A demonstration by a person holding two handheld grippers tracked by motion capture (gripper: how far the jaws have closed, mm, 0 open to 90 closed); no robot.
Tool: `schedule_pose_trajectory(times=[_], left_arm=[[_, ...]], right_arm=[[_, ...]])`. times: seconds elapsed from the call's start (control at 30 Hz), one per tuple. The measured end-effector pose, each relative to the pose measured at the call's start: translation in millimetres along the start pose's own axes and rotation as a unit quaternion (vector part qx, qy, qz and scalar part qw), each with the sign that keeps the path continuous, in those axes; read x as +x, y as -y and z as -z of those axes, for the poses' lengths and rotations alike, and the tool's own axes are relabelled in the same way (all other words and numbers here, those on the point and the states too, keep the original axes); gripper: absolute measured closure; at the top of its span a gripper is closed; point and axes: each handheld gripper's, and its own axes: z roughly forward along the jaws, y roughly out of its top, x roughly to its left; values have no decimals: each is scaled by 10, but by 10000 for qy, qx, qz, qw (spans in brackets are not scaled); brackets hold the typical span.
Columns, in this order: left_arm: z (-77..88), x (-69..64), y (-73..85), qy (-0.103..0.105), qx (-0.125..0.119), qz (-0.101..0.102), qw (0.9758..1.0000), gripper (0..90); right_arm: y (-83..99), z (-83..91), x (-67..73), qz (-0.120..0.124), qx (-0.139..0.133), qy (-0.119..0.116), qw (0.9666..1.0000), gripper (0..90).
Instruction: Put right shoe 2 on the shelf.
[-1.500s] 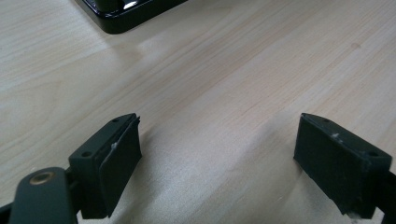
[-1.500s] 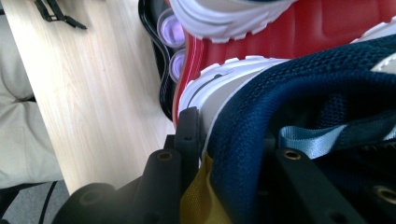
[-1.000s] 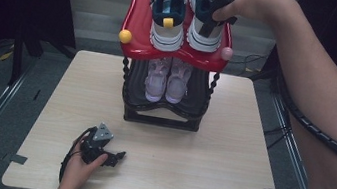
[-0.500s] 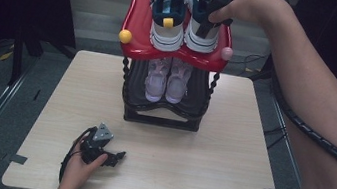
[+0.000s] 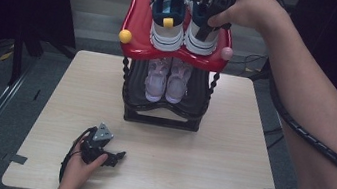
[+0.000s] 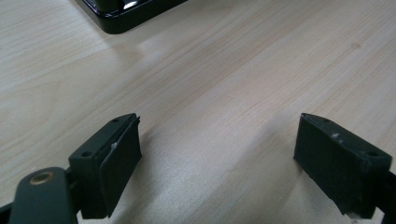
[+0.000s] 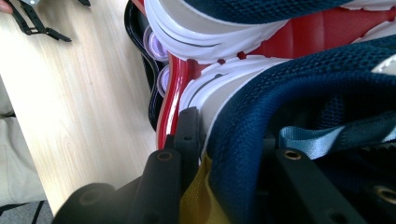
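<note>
- The right gripper (image 5: 209, 9) pinched the heel of the right-hand sneaker (image 5: 201, 31) on the red top shelf (image 5: 139, 24), one jaw outside the heel, the other inside the collar.
- The sneaker lay lengthwise front to back, heel toward the person, toe pointing away.
- The left gripper (image 5: 114, 156) rested on the table (image 5: 227, 159), jaws spread, nothing between them.
- Compared with a second earlier, little differed: sneaker, grip and left gripper stayed put.
</note>
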Motion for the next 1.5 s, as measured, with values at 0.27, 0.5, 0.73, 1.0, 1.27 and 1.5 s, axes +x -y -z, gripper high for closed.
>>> schedule_pose_trajectory(times=[0.27, 0.5, 0.73, 1.0, 1.27, 1.5], left_arm=[[1, -1, -1, -21, 11, -6, 10000, 140], [1, 2, 0, 10, 1, -1, 10000, 141], [0, 2, 0, 9, 0, 1, 10000, 140], [-1, 1, 0, 14, -2, 25, 10000, 139], [-6, -2, 0, 12, -27, 47, 10000, 138], [-4, -2, 1, 18, -13, 50, 10000, 138]], right_arm=[[12, -20, 9, -21, 7, 50, 10000, 718], [31, -66, 18, -16, -40, 53, 10000, 721], [41, -64, 37, -60, -71, 134, 9999, 693], [90, 32, 60, -173, -279, 201, 9993, 537], [193, 237, 76, -322, -465, 166, 9983, 466], [367, 515, 128, -545, -744, 124, 9957, 381]])
